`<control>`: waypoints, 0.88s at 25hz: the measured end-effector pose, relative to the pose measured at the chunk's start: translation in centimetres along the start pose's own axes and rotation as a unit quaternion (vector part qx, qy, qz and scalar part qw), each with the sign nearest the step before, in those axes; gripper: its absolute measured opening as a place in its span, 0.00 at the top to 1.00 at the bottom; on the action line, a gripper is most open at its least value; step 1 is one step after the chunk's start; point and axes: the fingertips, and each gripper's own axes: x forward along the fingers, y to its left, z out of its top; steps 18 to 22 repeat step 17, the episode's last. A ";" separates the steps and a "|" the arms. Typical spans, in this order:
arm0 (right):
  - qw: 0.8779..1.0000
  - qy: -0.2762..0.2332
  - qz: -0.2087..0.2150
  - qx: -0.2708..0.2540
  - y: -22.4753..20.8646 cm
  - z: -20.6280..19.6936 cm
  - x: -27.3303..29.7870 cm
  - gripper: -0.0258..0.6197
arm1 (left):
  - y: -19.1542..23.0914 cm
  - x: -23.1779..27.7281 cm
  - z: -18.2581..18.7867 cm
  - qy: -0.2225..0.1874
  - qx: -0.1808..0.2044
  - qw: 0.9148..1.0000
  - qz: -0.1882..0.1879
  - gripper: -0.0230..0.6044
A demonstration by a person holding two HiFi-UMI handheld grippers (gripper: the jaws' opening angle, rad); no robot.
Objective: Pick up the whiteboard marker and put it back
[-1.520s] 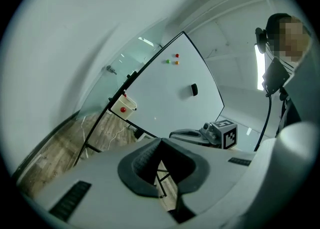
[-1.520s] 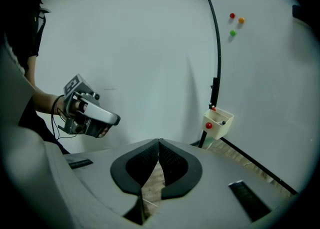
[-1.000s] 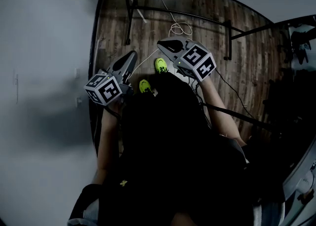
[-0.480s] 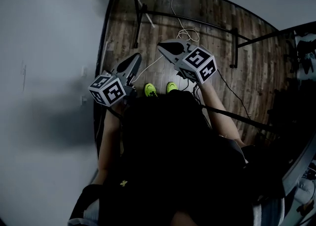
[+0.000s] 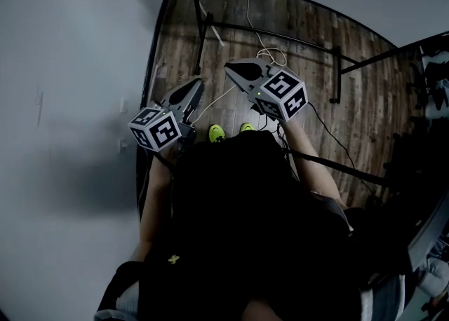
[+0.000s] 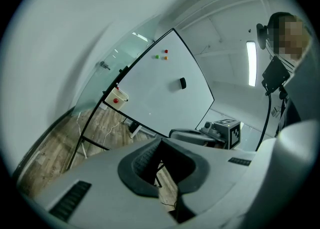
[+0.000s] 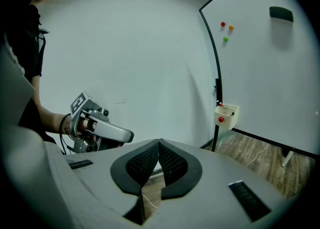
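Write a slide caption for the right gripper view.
Right hand-held gripper, shut and empty; whiteboard and cream box on its frame at right, left hand-held gripper at left.

the whiteboard (image 7: 260,73) is cut off at right; the box (image 7: 231,115) holds things too small to tell.

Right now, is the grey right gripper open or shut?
Shut. The black ribbed pads of the grey right gripper touch at their tips, with nothing held between them.

Views are showing 2 grippers (left gripper (image 5: 191,87), right gripper (image 5: 233,69)), 1 whiteboard (image 6: 155,98) carrying 3 magnets (image 6: 166,51) + 1 eraser (image 6: 182,83), 1 box (image 6: 116,98) w/ red dot, 2 neon shoes (image 5: 217,132), 1 person (image 5: 238,228) wearing black.
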 end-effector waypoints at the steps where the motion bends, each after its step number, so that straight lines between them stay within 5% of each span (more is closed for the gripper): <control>1: 1.000 -0.001 0.002 0.000 0.1 0.1 0.1 0.97 | 0.0 0.1 0.0 0.002 0.001 1.000 -0.001 0.91; 22: 1.000 0.003 0.013 0.008 0.6 -0.2 0.3 0.97 | -0.4 0.6 -0.3 0.007 0.003 1.000 -0.008 0.91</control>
